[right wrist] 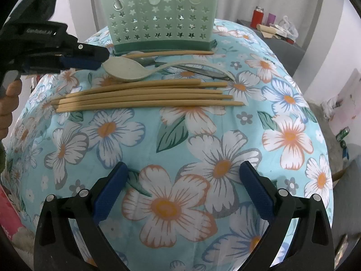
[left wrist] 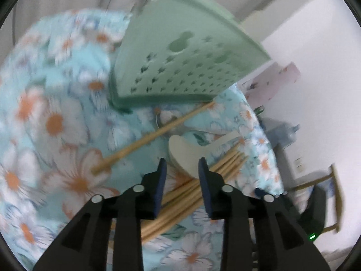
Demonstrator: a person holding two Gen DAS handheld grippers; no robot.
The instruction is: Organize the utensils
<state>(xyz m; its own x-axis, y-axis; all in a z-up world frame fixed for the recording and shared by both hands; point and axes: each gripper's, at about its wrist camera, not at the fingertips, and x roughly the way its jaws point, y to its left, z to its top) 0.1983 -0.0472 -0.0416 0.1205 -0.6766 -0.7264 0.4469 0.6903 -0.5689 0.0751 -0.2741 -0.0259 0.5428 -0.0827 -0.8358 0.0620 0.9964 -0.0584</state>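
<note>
With its jaws part-spread and empty, the left tool (left wrist: 181,169) hovers at the bowl of the beige spoon (right wrist: 128,71) on the floral-clothed worktop (right wrist: 180,158) before the green basket (right wrist: 158,15); light, rigid and probably slick, it seems best pinched at its narrow handle, while the right tool (right wrist: 183,187) hangs wide apart.

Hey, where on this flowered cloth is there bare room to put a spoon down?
The widest free patch lies between the chopstick bundle and the right gripper. The cloth's right edge is bare too. It is crowded between the bundle and the green basket: pale spoon, lone chopstick, left gripper.
</note>
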